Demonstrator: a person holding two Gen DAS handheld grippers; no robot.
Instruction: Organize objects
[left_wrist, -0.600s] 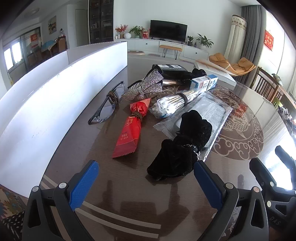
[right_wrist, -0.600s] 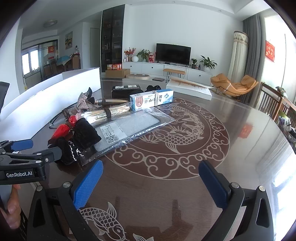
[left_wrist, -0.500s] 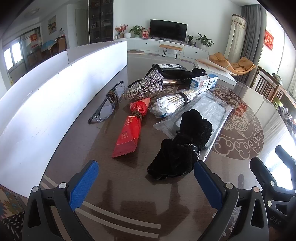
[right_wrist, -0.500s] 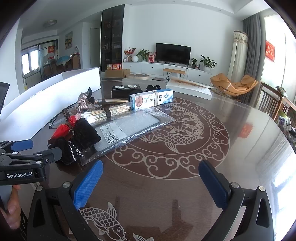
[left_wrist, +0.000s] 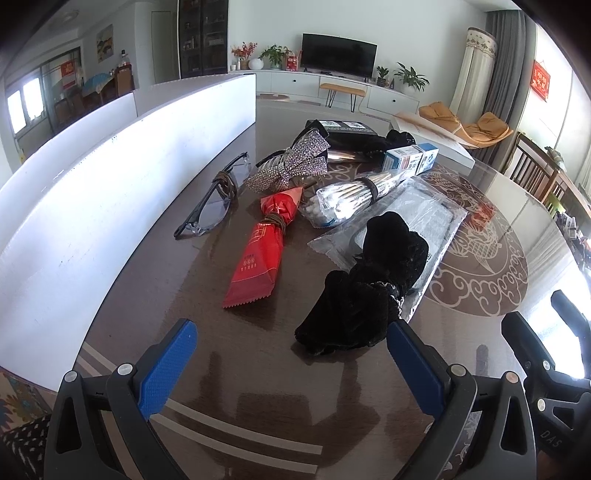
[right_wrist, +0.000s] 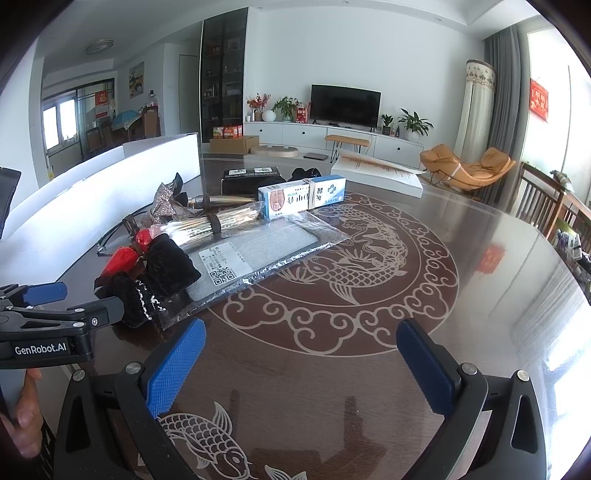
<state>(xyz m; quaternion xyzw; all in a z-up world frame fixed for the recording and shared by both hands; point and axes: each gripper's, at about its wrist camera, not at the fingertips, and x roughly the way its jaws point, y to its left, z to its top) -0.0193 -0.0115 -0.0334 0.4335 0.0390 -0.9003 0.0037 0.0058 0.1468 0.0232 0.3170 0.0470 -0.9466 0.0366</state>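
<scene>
Clutter on the tabletop (left_wrist: 258, 350), both tools released.
Red packet (left_wrist: 260, 254) at frame centre, long axis toward upper right; left tool (left_wrist: 291, 354) and right tool (right_wrist: 301, 354) tilt downward, jaws wide, empty.

The black velvet bow (left_wrist: 369, 288) covers the near end of the clear plastic sleeve with a grey pad (left_wrist: 417, 218). A sequinned silver bow (left_wrist: 295, 162) hides part of the flat black box (left_wrist: 351, 138). Print on the red foil packet (left_wrist: 258, 258) is too small to read. A person's hand (right_wrist: 26, 413) is cut off at the right wrist picture's left edge
</scene>
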